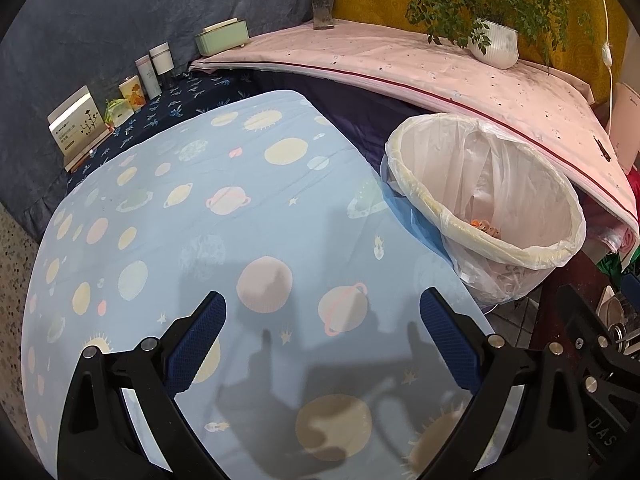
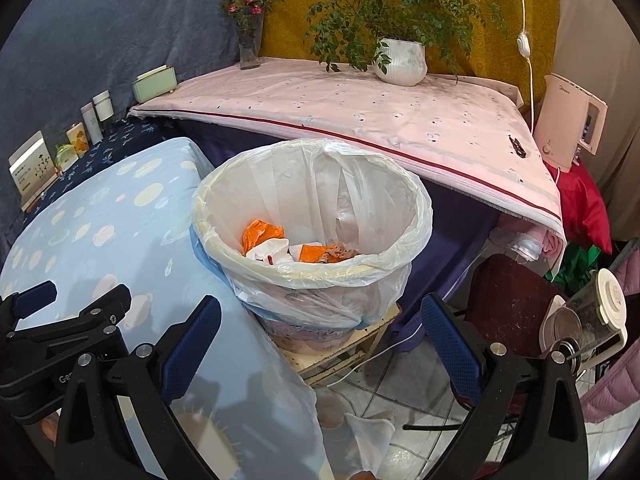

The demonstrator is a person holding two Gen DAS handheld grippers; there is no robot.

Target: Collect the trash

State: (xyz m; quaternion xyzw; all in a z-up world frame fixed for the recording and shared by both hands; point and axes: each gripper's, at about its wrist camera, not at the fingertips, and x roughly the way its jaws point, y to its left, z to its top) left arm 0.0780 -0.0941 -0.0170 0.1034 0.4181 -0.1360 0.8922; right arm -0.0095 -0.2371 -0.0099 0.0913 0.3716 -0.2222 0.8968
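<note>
Thin white plastic liner [image 2: 320, 184] drapes the bin [image 2: 312, 320] beside the table [image 1: 180, 240]; it is light, soft and tears easily. I would grip its rolled rim. My left gripper [image 1: 320, 340] and right gripper [image 2: 320, 340] are wide, empty.

bin [image 1: 486, 216] contents mostly hidden by rim | box [image 1: 74, 126] text too small | kettle [image 2: 570, 120] partly behind tablecloth edge

"DAS" on right tool [image 1: 600, 432]
</note>
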